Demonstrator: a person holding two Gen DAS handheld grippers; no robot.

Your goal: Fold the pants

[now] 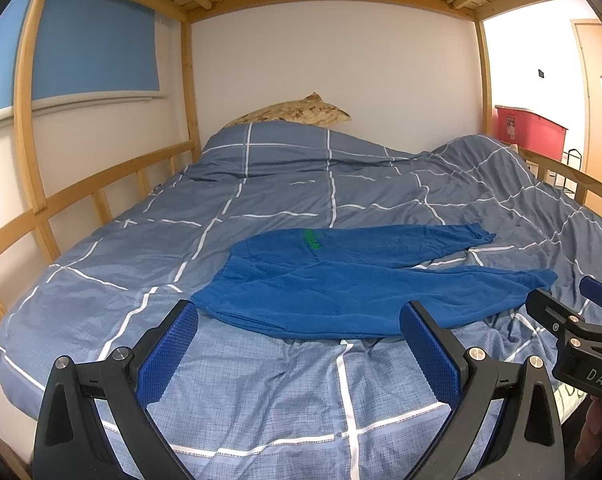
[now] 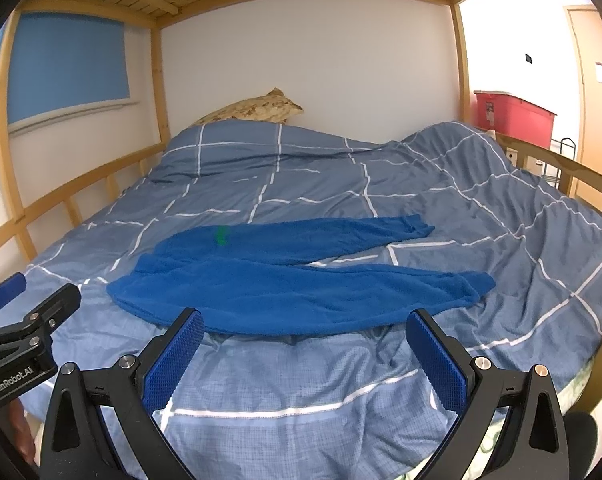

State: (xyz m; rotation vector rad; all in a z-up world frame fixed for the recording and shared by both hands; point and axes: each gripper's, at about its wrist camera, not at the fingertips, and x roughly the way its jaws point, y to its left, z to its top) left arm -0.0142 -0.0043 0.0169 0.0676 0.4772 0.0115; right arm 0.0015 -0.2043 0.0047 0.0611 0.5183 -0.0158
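Blue fleece pants [image 1: 341, 280] lie flat on the bed, waistband to the left, both legs stretched to the right and slightly apart. A green tag [image 1: 312, 238] shows near the waist. They also show in the right wrist view [image 2: 293, 280]. My left gripper [image 1: 299, 322] is open and empty, hovering just in front of the pants' near edge. My right gripper [image 2: 305, 330] is open and empty, also just short of the near edge. The right gripper shows at the right edge of the left wrist view [image 1: 573, 312]; the left gripper shows at the left edge of the right wrist view [image 2: 21, 308].
The pants rest on a blue checked duvet [image 1: 261, 200] on a wooden bunk bed with side rails [image 1: 81, 196]. A patterned pillow [image 1: 301, 114] lies at the head. The duvet bunches up at the right [image 2: 481, 160]. A red bin [image 2: 513, 114] stands beyond the bed.
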